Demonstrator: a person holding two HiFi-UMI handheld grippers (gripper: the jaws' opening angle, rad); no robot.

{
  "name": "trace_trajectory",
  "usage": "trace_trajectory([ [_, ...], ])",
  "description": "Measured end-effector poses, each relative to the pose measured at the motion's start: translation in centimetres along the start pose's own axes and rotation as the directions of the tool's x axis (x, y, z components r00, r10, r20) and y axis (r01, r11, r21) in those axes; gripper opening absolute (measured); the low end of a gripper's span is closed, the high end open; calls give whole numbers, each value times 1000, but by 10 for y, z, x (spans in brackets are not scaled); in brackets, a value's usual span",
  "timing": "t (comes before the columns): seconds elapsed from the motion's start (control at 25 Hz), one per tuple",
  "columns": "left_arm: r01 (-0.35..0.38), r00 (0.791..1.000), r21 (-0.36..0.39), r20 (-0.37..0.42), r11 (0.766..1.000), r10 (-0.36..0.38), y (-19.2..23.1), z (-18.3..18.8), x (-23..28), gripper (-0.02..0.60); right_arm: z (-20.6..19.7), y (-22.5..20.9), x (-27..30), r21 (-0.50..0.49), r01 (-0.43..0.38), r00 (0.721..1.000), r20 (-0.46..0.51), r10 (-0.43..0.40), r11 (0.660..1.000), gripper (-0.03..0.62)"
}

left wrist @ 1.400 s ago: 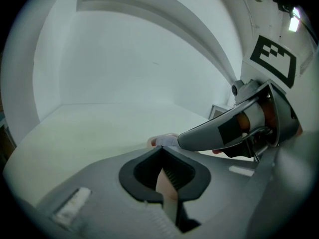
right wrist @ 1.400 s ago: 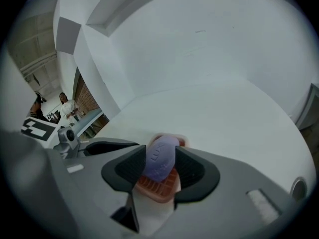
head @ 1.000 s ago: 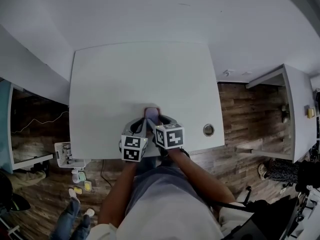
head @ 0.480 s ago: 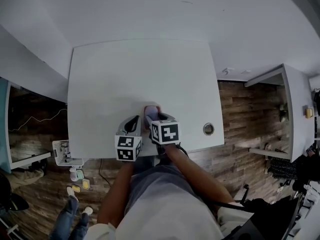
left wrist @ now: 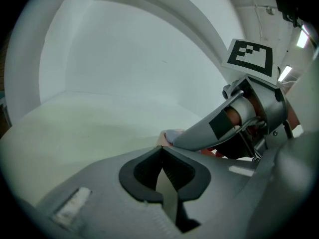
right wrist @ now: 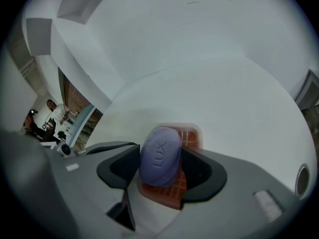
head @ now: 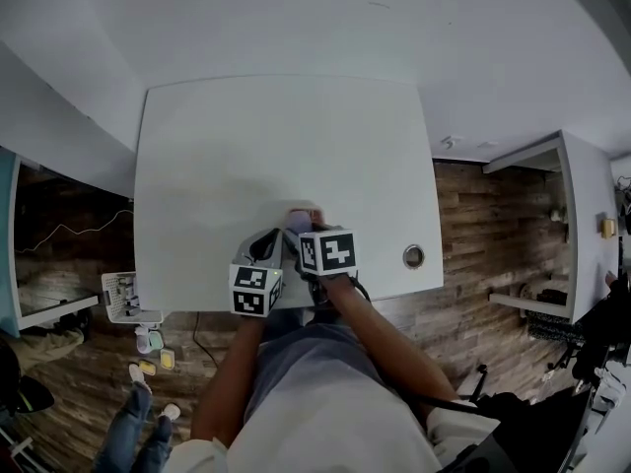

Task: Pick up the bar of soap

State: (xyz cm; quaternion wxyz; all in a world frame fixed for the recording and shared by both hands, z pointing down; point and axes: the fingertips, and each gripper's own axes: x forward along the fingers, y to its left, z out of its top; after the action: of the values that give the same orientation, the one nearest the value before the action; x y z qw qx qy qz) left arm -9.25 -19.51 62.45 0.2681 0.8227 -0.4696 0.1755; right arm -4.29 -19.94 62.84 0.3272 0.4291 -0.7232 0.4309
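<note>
- One counter [head: 286, 156], white.
- One bar of soap [right wrist: 160, 156], purple, near the counter's front edge.
- One soap dish [right wrist: 189, 136], orange, on the counter under the soap.
- Two grippers over the counter's front edge:
  - left gripper [left wrist: 160, 153], fingers together
  - right gripper [right wrist: 162, 166], fingers opening with the soap between them
- One round hole [head: 413, 256] near the counter's front right corner.
- One white basket [head: 123, 299] on the floor [head: 473, 205], left of the counter.
- One person [right wrist: 57, 112] standing well beyond the counter's left side.

The soap [right wrist: 160, 156] covers much of its dish [right wrist: 193, 135], whose sides vanish behind the right gripper [right wrist: 162, 164], its jaws opening around the soap. Floor clutter [head: 146, 342] is too small to identify.
</note>
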Motion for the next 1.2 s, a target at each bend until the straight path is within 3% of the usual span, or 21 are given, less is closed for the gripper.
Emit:
trace_trajectory([
  [0.16, 4, 1000, -2, 1, 1000, -4, 1, 0, 1, -3, 0, 2, 1, -31, -27, 1000, -13, 27, 999, 265],
  [0.84, 3, 1000, 28, 13, 1000, -3, -3, 8, -4, -3, -1, 10, -6, 71, -243, 970, 36, 241, 967, 258],
  [1.04, 43, 999, 1, -6, 999, -43, -8, 0, -1, -3, -6, 8, -5, -10, -234, 972, -15, 234, 972, 253],
  [1.2, 41, 999, -11, -1, 999, -41, -8, 0, -1, -3, -6, 7, -5, 28, -255, 966, -21, 256, 966, 250],
])
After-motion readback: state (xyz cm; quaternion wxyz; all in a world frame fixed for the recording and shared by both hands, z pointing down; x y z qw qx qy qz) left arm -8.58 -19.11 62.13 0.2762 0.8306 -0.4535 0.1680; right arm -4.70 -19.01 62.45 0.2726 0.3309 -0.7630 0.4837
